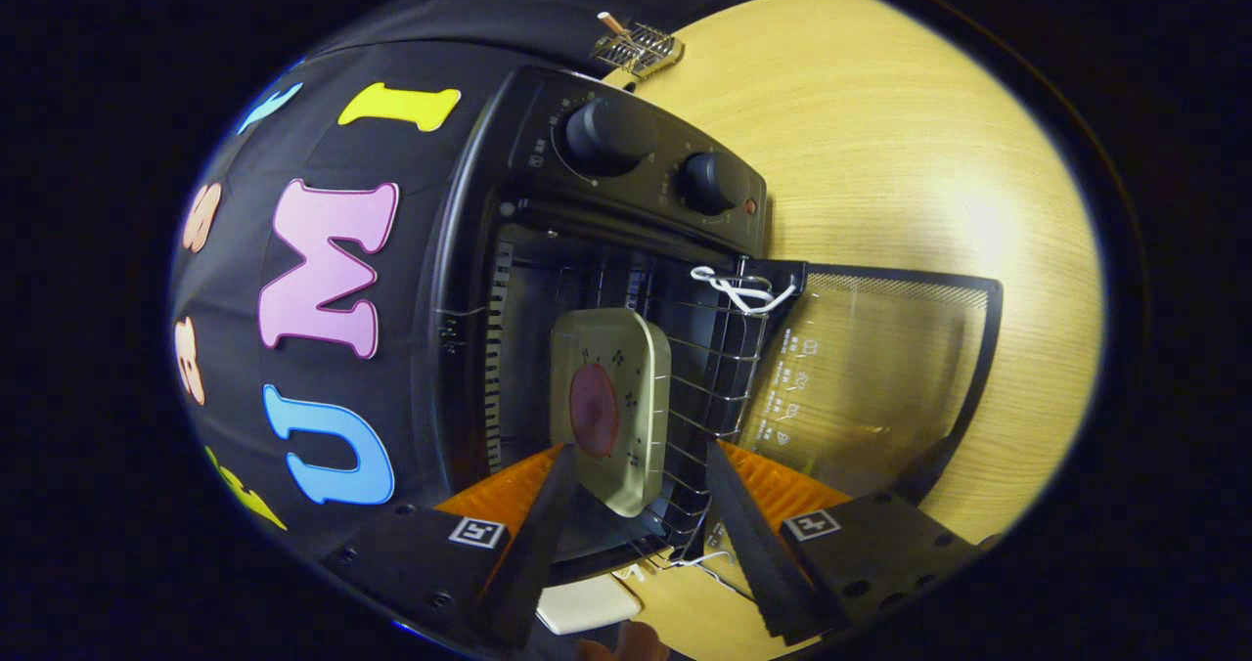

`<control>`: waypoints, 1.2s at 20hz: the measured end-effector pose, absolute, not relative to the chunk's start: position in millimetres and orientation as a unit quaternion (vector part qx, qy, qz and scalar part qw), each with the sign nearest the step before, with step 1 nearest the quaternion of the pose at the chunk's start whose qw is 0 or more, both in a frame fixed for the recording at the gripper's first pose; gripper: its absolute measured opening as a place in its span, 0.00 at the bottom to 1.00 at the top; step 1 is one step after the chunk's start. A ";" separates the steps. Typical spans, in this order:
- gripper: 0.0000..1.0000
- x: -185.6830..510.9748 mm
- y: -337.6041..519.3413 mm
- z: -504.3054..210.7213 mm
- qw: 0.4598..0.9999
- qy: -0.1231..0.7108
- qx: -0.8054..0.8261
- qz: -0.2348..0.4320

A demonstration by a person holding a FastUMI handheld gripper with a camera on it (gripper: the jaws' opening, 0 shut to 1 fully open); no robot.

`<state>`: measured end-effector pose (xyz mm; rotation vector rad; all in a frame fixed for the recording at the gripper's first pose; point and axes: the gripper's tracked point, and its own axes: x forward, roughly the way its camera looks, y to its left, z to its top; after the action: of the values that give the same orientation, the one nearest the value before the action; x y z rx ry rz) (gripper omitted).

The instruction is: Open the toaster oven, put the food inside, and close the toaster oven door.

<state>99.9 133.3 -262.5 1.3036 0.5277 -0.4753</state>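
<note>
The black toaster oven (pixel 626 167) stands on the wooden table with its glass door (pixel 871 368) swung fully open and lying flat. Inside, on the wire rack (pixel 719 368), rests a pale rounded-square plate (pixel 636 358) carrying a round dark-red slice of food (pixel 594 410). My gripper (pixel 636 446) is open at the oven mouth. The plate's near end lies between the fingers. The left finger (pixel 548 505) is at the plate's edge, and a gap shows between the plate and the right finger (pixel 738 514).
Two knobs (pixel 602 138) (pixel 706 182) sit on the oven's control panel. White string (pixel 740 289) is tied at the rack's corner by the door hinge. A small wire grill (pixel 636 48) lies on the table (pixel 880 133) behind the oven. A white object (pixel 587 602) lies below the fingers.
</note>
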 end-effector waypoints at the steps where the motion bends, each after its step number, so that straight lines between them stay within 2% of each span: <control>1: 0.91 94.4 130.3 -257.5 0.750 0.231 0.582 -0.214; 8: 0.91 42.9 96.4 -222.5 0.826 0.161 0.494 -0.217; 10: 0.91 23.4 93.1 -219.2 0.855 0.165 0.444 -0.212; 15: 0.91 -22.0 102.8 -216.0 0.915 0.216 0.295 -0.171; 18: 0.96 -44.3 117.7 -222.6 0.933 0.250 0.224 -0.126; 24: 0.98 -93.0 131.6 -291.0 0.922 0.365 0.087 -0.094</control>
<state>-93.0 131.6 -291.0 0.1793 0.7500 -0.1924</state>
